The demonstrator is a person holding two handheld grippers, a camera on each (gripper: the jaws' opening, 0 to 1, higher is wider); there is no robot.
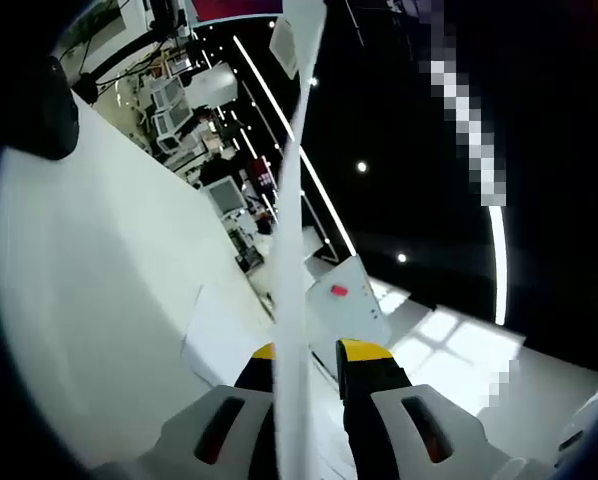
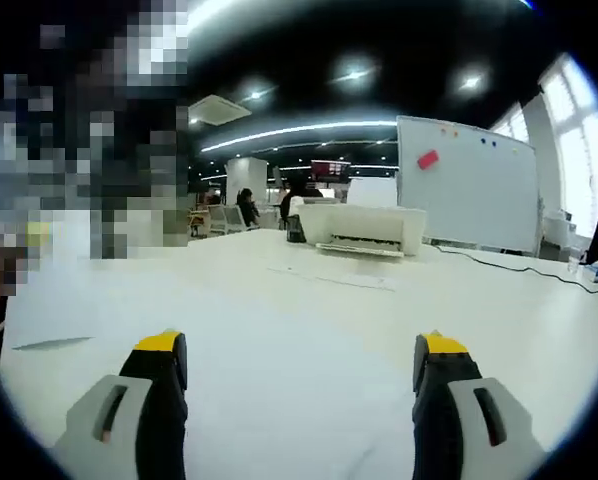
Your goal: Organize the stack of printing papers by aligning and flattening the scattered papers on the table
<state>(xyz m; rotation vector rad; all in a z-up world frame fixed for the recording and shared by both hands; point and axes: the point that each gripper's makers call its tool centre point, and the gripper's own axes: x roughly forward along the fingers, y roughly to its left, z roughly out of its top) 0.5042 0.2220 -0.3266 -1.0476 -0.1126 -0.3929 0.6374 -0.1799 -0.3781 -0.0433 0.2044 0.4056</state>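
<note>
In the left gripper view, a thin white stack of printing papers (image 1: 292, 230) stands edge-on, rising from between the jaws to the top of the view. My left gripper (image 1: 314, 350), with yellow-tipped jaws, is shut on its lower edge. Another white sheet (image 1: 224, 335) lies flat on the white table (image 1: 99, 280) just left of the jaws. In the right gripper view, my right gripper (image 2: 299, 352) is open wide and low over the table (image 2: 299, 320), with nothing between its jaws. A flat sheet (image 2: 331, 276) lies farther ahead, and a sheet's edge (image 2: 51, 343) shows at the left.
A white printer (image 2: 364, 230) stands at the table's far side, with a whiteboard (image 2: 469, 180) behind it on the right. A black cable (image 2: 524, 266) trails across the table's right part. People sit at desks far behind. The whiteboard (image 1: 344, 300) also shows beyond the held papers.
</note>
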